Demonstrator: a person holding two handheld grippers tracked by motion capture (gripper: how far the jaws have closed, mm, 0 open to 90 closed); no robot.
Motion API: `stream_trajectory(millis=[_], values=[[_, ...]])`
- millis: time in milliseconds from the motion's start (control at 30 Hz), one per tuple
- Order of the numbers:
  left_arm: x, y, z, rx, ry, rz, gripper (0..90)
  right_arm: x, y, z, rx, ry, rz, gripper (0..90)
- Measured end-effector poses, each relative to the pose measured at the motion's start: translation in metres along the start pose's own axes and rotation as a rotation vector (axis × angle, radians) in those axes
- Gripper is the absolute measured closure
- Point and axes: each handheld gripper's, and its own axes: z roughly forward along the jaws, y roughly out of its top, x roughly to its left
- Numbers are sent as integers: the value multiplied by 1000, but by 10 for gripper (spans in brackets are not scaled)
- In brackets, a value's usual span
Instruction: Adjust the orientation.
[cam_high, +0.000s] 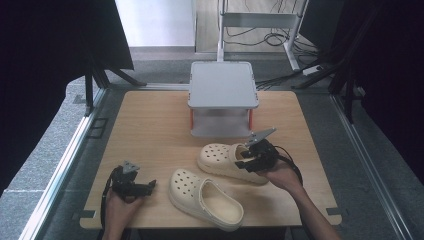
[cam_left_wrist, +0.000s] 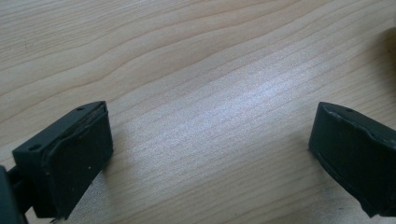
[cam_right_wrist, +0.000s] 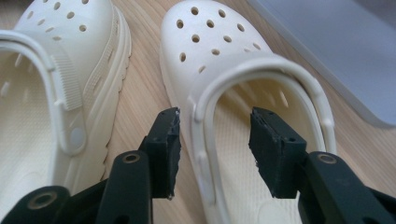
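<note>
At the counter's (cam_high: 150, 130) near right, your right hand-held gripper (cam_right_wrist: 215, 135) is straddling the far clog's (cam_high: 222, 159) side wall and strap, jaws apart. Your left hand-held gripper (cam_left_wrist: 210, 140) is hovering spread wide over bare wood, beside the near clog (cam_high: 202, 196). Behind both is sitting a grey shelf (cam_high: 222, 85).

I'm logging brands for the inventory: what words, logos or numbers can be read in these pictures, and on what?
None can be read.
Clog held by the right gripper: the clog bears no legible mark.
Other clog: its strap rivet is a plain disc, too blurred to show a logo.
Grey two-tier shelf: plain.
Wooden table: bare grain near the left gripper.
</note>
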Motion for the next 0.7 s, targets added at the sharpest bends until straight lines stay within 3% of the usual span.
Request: stream_trajectory(millis=[200, 267, 400, 467, 700], values=[[0, 0, 0, 0, 0, 1, 0, -4, 6, 18, 22, 48, -9, 626], [0, 0, 0, 1, 0, 1, 0, -2, 6, 23, 29, 68, -11, 721], [0, 0, 0, 0, 0, 0, 0, 3, 7, 24, 39, 61, 6, 759], [0, 0, 0, 0, -1, 1, 0, 7, 7, 23, 37, 33, 4, 763], [-1, 0, 1, -3, -2, -6, 0, 30, 16, 16, 20, -7, 27, 766]])
